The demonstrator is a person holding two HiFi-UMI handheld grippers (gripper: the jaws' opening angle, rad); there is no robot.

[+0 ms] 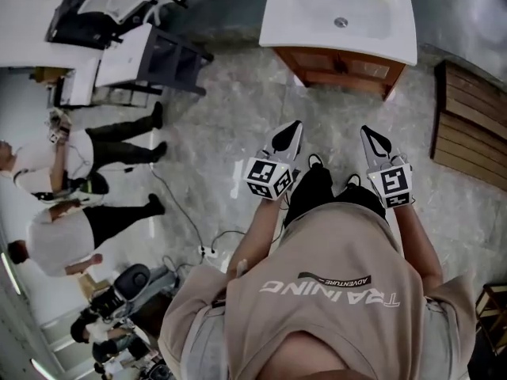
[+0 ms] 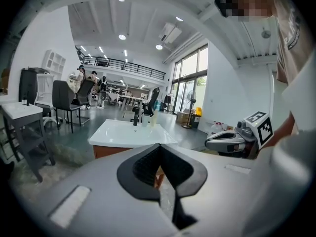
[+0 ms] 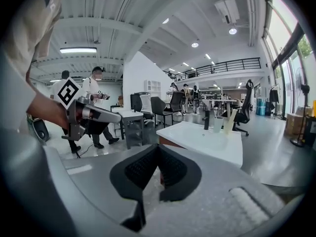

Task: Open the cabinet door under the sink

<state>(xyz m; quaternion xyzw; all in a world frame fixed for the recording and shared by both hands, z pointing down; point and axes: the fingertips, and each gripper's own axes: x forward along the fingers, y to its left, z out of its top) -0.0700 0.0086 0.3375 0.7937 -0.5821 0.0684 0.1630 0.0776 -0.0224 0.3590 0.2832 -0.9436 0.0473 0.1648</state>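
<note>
The white sink (image 1: 341, 18) sits on a low wooden cabinet (image 1: 342, 66) at the top of the head view, a few steps ahead across the floor. Its doors look closed from here. My left gripper (image 1: 291, 131) and right gripper (image 1: 371, 137) are held side by side, both pointing toward the cabinet and well short of it. Each is shut, with nothing between its jaws. In the left gripper view the sink (image 2: 131, 132) and a strip of the cabinet (image 2: 106, 151) show above the shut left gripper (image 2: 160, 147). The right gripper view shows the sink (image 3: 202, 137) beyond the shut right gripper (image 3: 158, 146).
A slatted wooden pallet (image 1: 467, 129) lies to the right of the sink. A desk with a dark chair (image 1: 135, 54) stands at the upper left. Two people (image 1: 95, 145) stand at the left, and a cable (image 1: 178, 204) trails over the marble floor. A faucet and cups (image 3: 217, 120) stand on the basin.
</note>
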